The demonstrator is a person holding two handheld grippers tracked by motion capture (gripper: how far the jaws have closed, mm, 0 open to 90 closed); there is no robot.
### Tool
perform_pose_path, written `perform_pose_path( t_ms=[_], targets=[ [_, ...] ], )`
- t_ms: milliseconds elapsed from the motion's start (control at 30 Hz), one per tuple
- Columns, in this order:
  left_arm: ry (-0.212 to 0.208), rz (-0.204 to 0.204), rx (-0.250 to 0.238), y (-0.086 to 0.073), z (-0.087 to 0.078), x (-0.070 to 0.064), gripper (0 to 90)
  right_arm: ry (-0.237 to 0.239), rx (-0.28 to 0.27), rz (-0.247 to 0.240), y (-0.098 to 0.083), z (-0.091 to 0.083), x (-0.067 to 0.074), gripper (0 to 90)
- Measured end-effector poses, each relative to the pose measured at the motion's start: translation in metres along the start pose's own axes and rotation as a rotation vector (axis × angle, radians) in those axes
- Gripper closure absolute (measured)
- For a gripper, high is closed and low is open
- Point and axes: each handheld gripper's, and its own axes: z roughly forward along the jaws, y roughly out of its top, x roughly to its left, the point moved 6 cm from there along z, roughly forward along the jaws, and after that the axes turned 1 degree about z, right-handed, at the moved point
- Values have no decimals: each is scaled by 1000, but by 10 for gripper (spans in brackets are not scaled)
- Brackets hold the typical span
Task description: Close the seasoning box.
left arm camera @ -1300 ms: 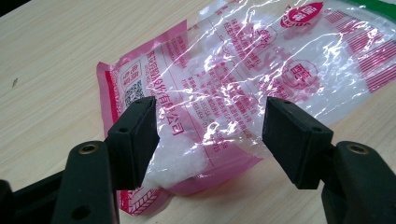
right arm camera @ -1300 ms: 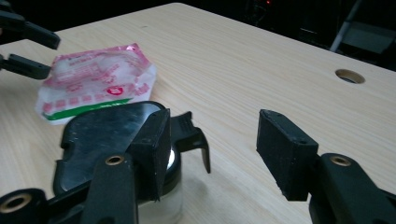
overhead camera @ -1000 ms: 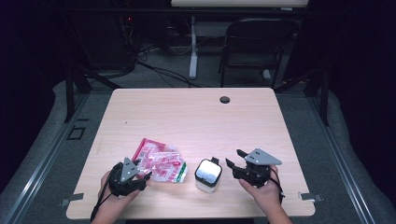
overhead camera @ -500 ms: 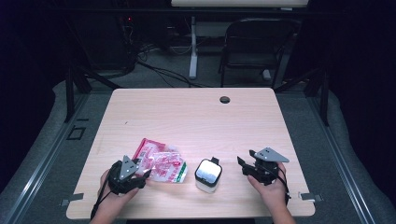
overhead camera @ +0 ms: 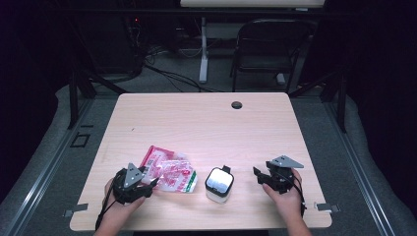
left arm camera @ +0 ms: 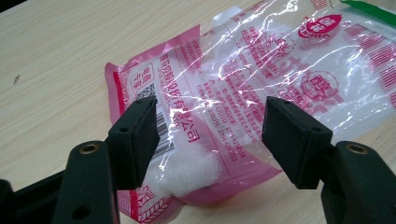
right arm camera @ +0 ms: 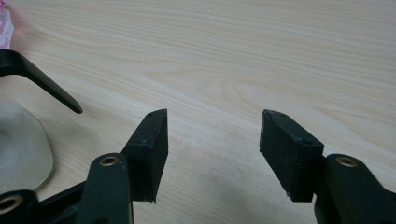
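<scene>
At the lower left of the high view the left gripper (overhead camera: 150, 183) rests on the wooden table (overhead camera: 206, 123), its jaws spread and pointing right toward the pink and clear plastic bag (overhead camera: 169, 172), which lies flat just left of centre in the lower part of the frame. In the left gripper view the bag (left arm camera: 243, 84) sits directly ahead of the left gripper (left arm camera: 210, 135): its near, pink-edged end with a lump of white contents lies between the two open jaws, which do not appear to pinch it yet. The bag's long axis runs from the lower left to the upper right of that view, so it stretches away from the jaws rather than across them. To the right of the bag in the high view stands a small white container with a black handle (overhead camera: 219, 183), close beside the bag's right end. Farther right, the right gripper (overhead camera: 257, 174) is held with its jaws apart, pointing left toward the container but well clear of it. In the right gripper view the right gripper (right arm camera: 212, 140) has bare table between its spread jaws, with the container's rim (right arm camera: 28, 140) at the left edge. The left gripper is plainly the nearer one to the bag, so a grasp would likely come from closing there.
</scene>
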Motion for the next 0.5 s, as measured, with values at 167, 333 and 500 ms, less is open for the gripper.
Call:
perform_pose_path(
  t_ms=[167,333,500],
  targets=[
    [0,-4,1,0,1,0,359,5,11,-3,-2,2,1,418],
    [-1,-9,2,-1,1,0,359,17,13,0,-2,4,5,412],
    [2,-9,1,-1,1,1,359,22,16,-5,-2,4,7,410]
  ],
)
